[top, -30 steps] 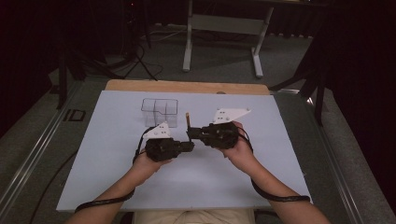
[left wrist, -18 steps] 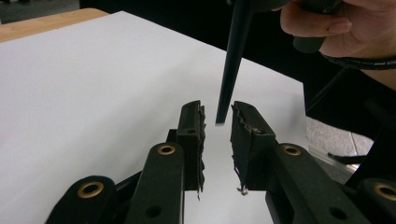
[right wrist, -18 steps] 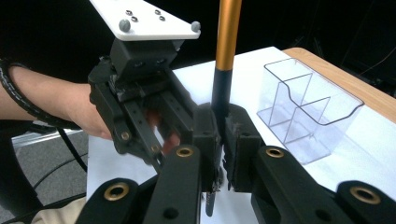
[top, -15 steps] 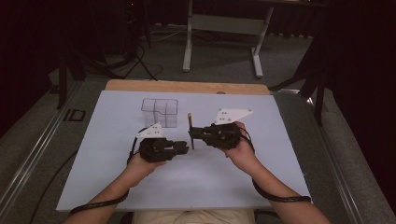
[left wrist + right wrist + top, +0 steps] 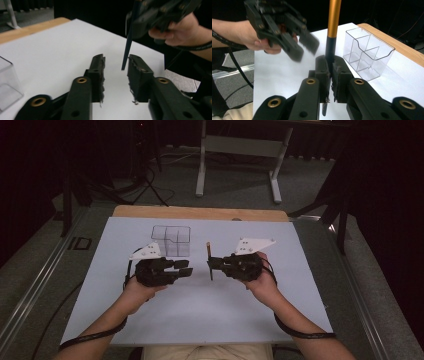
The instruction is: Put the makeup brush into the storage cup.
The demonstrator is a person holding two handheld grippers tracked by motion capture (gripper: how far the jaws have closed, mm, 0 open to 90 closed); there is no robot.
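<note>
A pen [image 5: 209, 259] with a dark barrel and a gold upper end [image 5: 333, 22] stands nearly upright over the white table. My right gripper [image 5: 211, 265] is shut on its dark lower part, with the jaws pressed to the barrel in the right gripper view [image 5: 331, 67]. My left gripper [image 5: 188, 267] is a short way to the pen's left. Its jaws have just been opening and stand apart with nothing between them [image 5: 116, 65]. The pen's tip [image 5: 126, 53] hangs just beyond their ends. A clear compartment box [image 5: 171, 240] stands behind the left gripper.
The white table sheet [image 5: 210, 315] lies on a wooden top [image 5: 200, 213]. The clear box [image 5: 367, 55] is close to the pen's far side. A cable trails from each wrist toward the table's front edge. A metal stand [image 5: 240, 150] is on the floor beyond the table.
The left gripper has let go of the pen, opened its jaws and drawn back to the left. The right gripper has kept still with the pen in it.
</note>
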